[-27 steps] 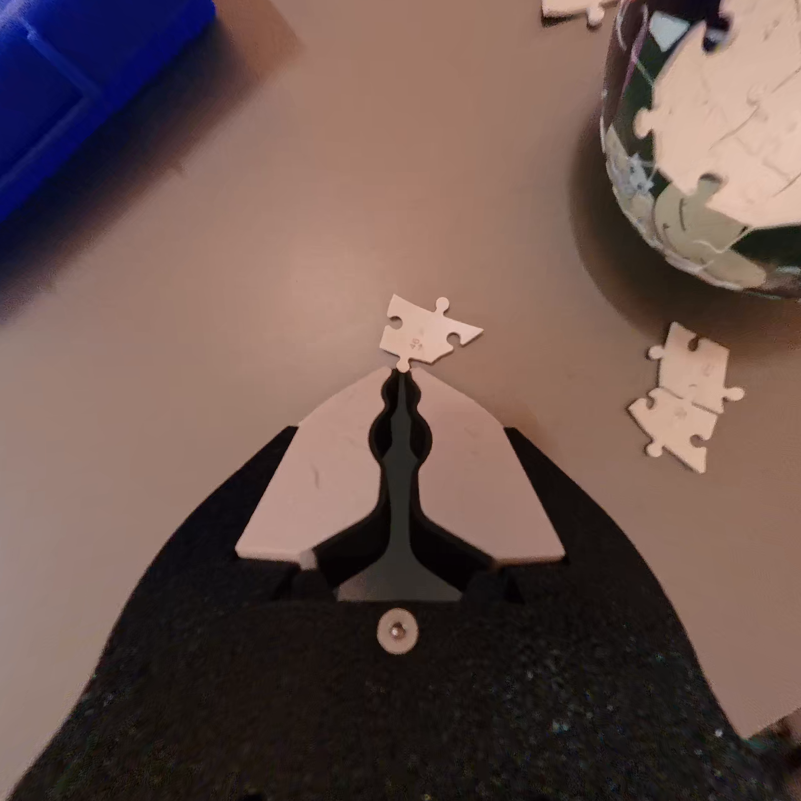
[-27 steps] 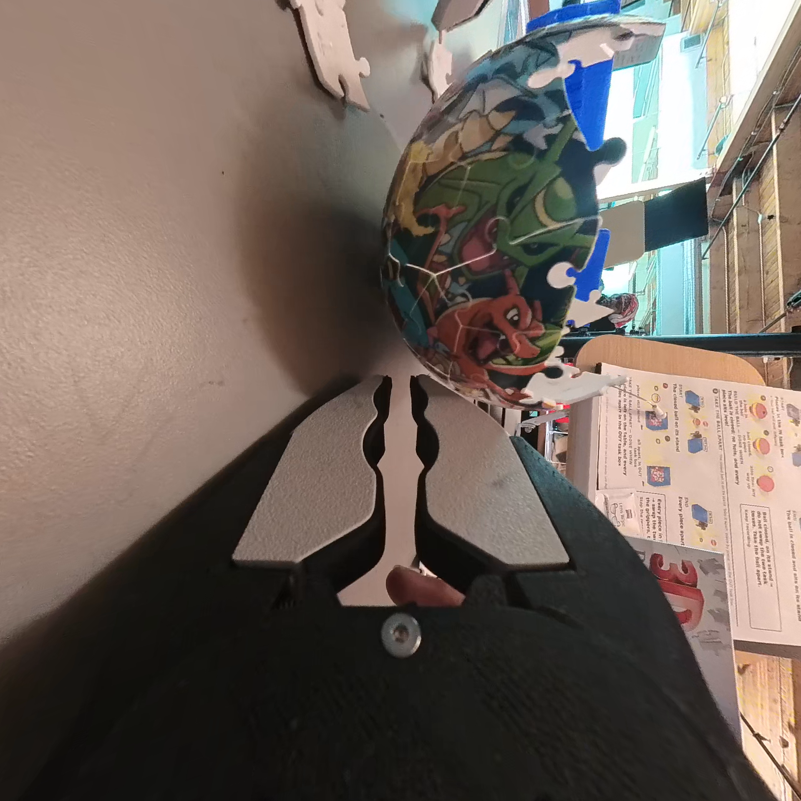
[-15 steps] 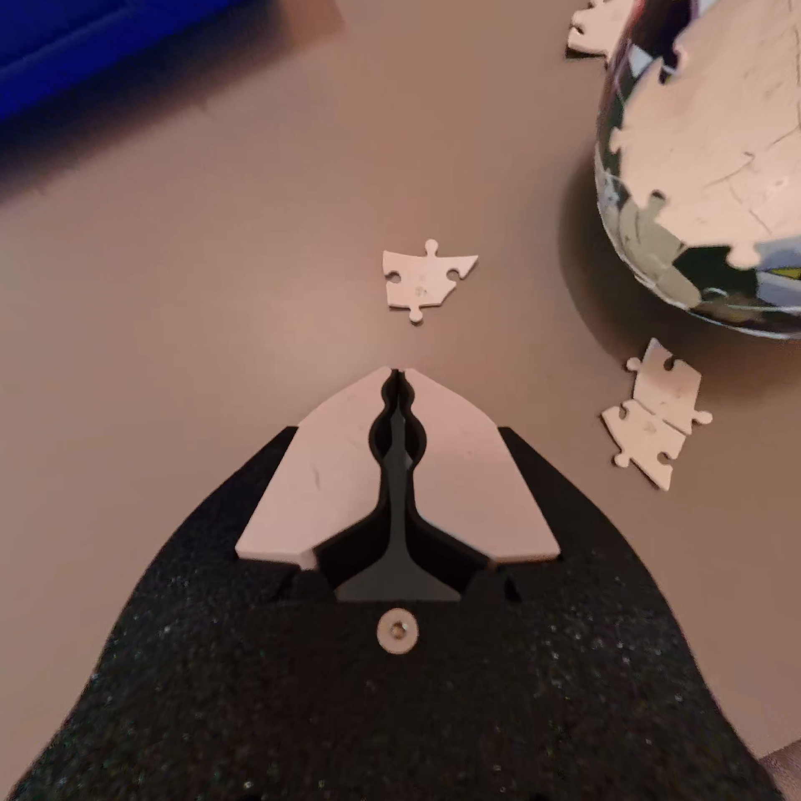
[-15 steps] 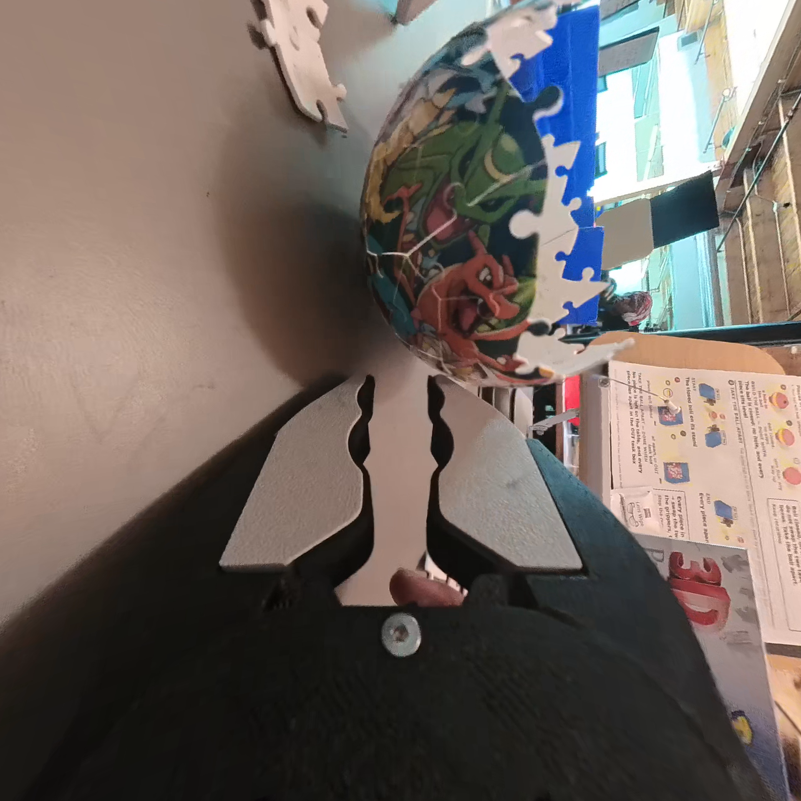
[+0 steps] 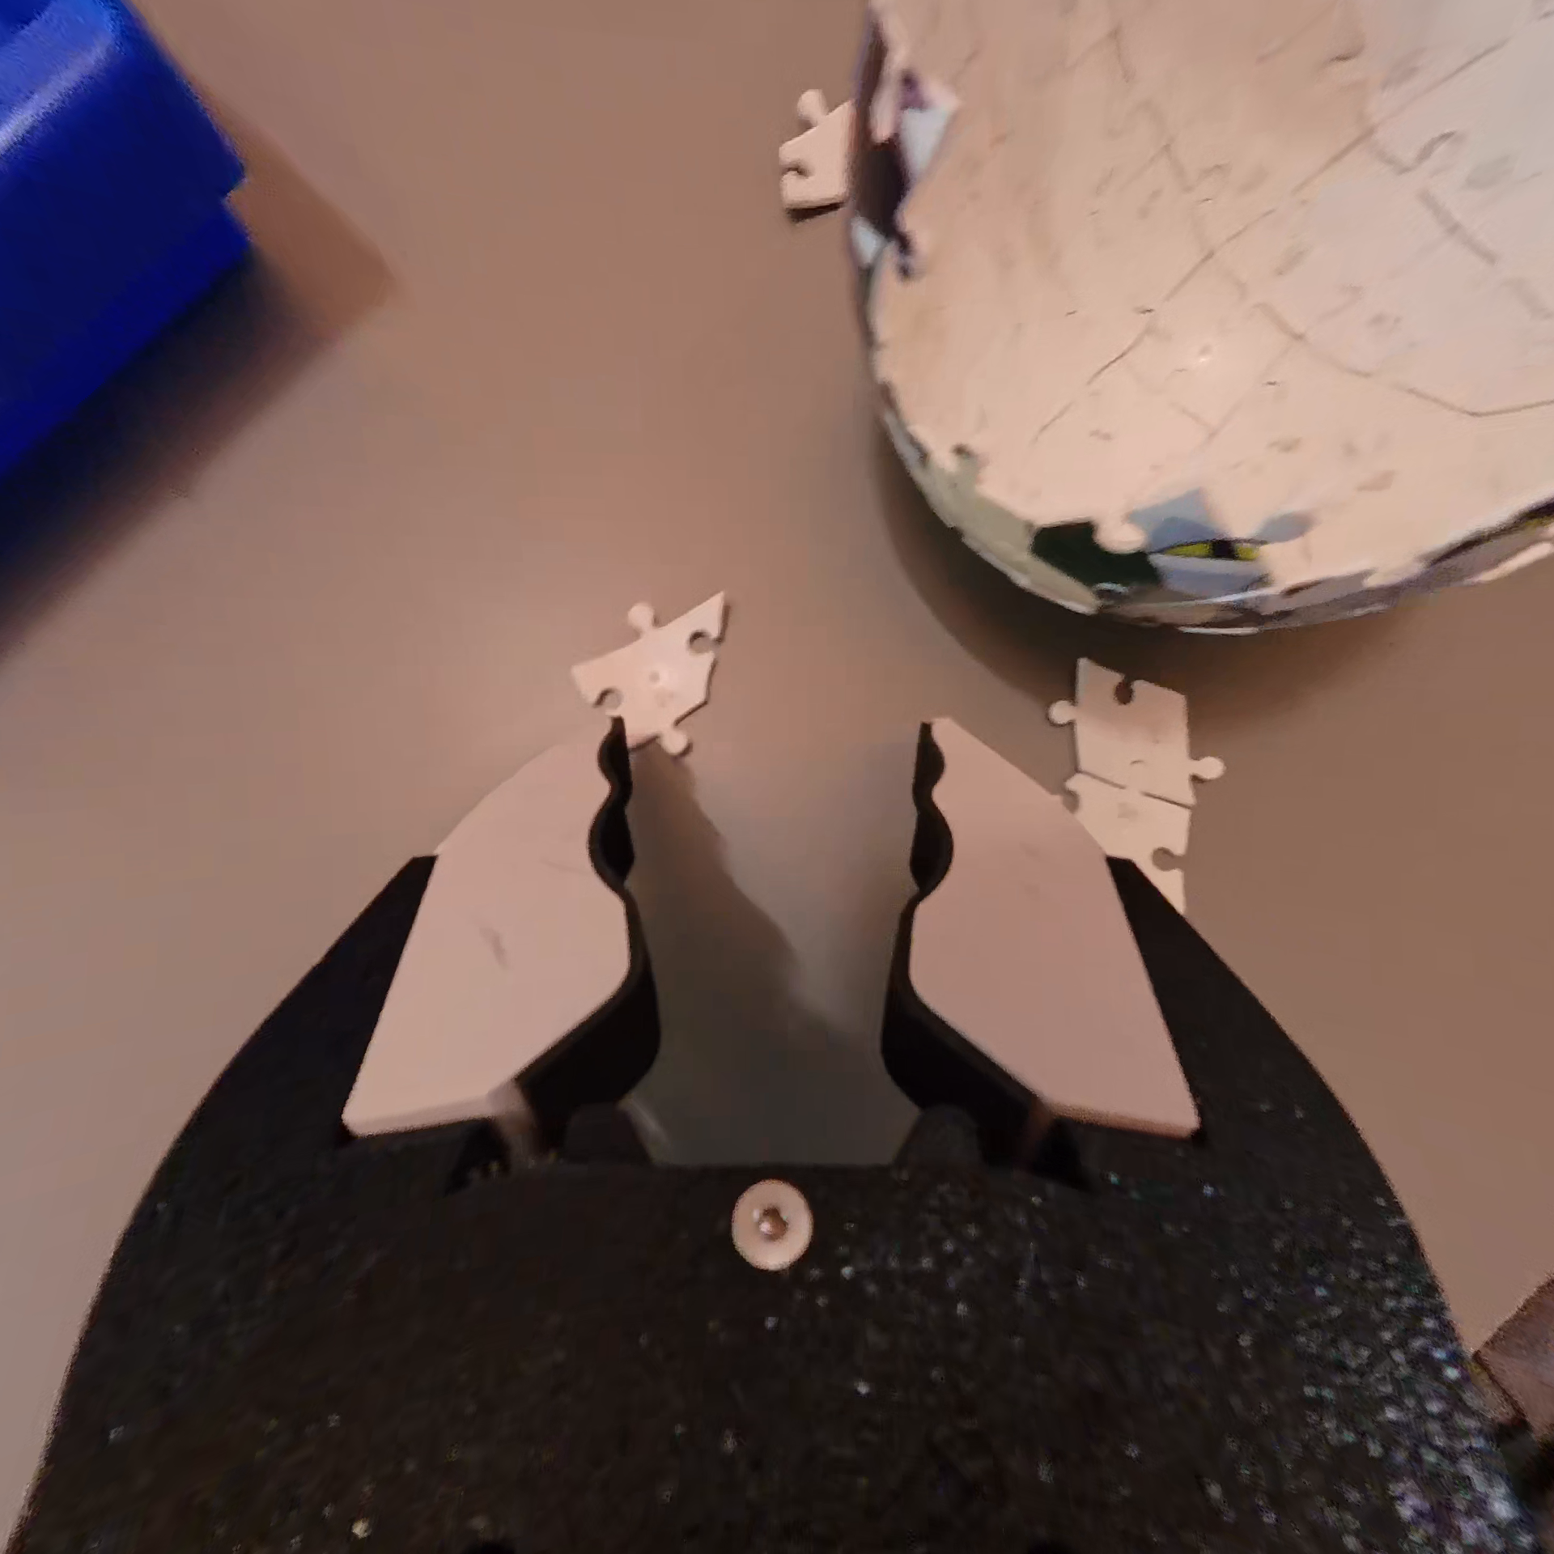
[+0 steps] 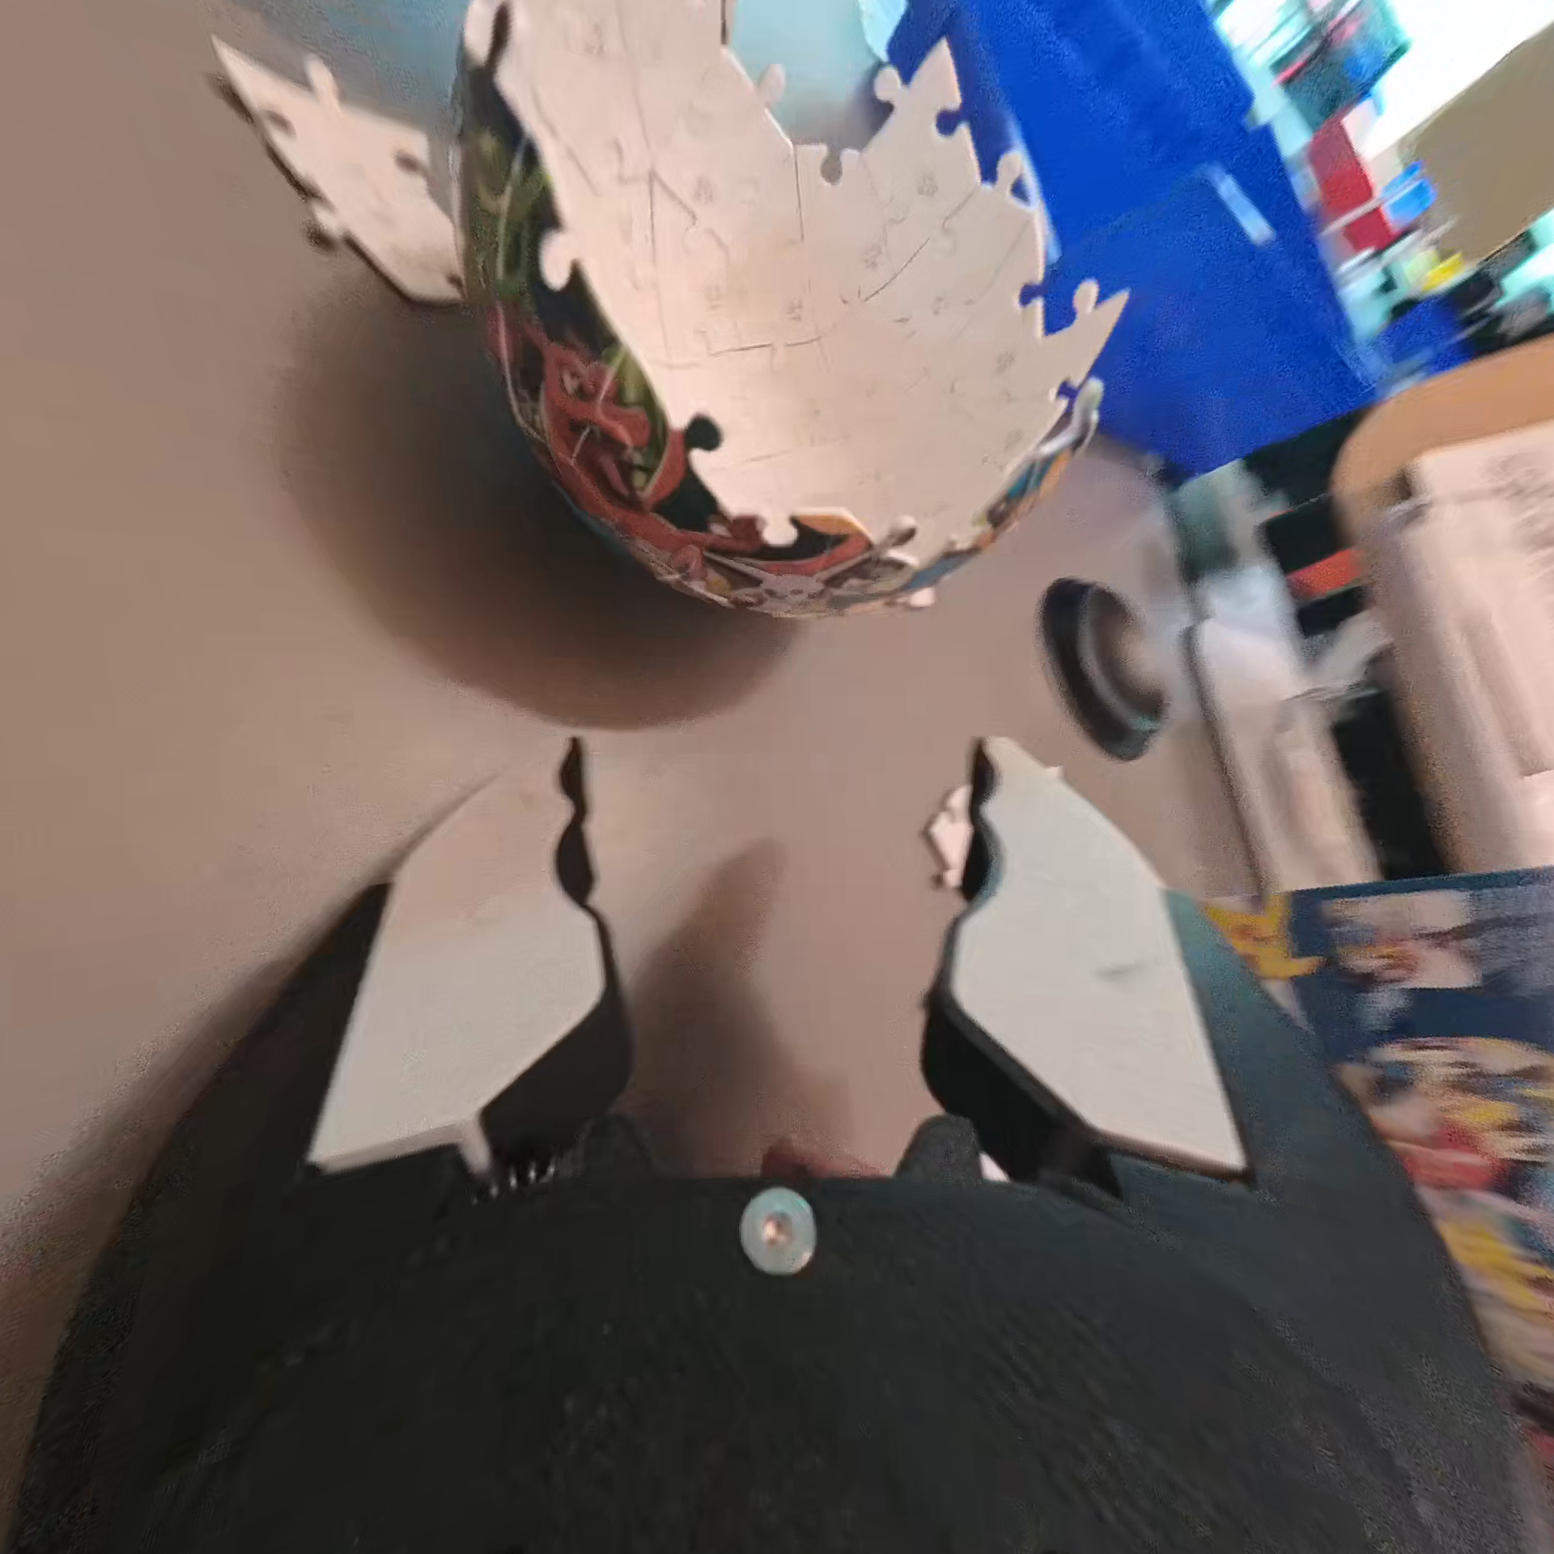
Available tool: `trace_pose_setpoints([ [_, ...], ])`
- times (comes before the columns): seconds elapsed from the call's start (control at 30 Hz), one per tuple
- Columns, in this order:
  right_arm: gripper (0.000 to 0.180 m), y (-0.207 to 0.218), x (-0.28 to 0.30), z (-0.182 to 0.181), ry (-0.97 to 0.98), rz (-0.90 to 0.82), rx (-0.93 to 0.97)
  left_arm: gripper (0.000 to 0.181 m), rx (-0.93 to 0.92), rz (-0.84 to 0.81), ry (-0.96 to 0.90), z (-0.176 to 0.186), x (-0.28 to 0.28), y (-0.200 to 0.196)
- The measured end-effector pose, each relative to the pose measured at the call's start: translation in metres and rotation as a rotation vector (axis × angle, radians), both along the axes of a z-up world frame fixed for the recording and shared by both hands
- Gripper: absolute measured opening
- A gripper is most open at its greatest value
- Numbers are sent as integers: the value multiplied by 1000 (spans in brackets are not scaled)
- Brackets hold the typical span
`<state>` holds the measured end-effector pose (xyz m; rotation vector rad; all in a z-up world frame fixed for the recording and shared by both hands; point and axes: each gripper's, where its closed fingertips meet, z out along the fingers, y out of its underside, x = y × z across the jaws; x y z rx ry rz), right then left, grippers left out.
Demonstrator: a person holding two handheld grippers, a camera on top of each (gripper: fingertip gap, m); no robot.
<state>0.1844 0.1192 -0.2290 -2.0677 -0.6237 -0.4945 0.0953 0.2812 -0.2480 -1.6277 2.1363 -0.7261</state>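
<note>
A partly built puzzle ball (image 5: 1219,294) lies on the brown table, a hollow shell with a white inside and a colourful printed outside; it also shows in the right wrist view (image 6: 757,336). My left gripper (image 5: 769,736) is open and empty just above the table. A single white puzzle piece (image 5: 656,673) lies at its left fingertip. Two joined white pieces (image 5: 1131,782) lie by its right finger. My right gripper (image 6: 774,757) is open and empty, a short way in front of the ball. A small white piece (image 6: 950,828) lies by its right finger.
A blue bin (image 5: 92,252) stands at the far left, and shows behind the ball in the right wrist view (image 6: 1177,252). Another white piece (image 5: 811,160) lies beside the ball, and a joined white group (image 6: 336,177) too. A dark ring (image 6: 1102,664) and printed sheets (image 6: 1429,1093) lie to the right.
Both grippers have opened wide from shut or nearly shut. The left moved closer to the single piece and the ball. The right turned, so the ball's open white inside now faces it.
</note>
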Motion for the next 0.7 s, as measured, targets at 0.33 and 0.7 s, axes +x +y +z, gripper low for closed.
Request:
trace_pose_setpoints([
  [0.33,115,20,-24,12,459,1,19,85,-89,-183,-125,10,11,-26],
  [0.7,116,45,-28,-3,407,7,-33,83,-141,-279,-130,7,3,-51],
])
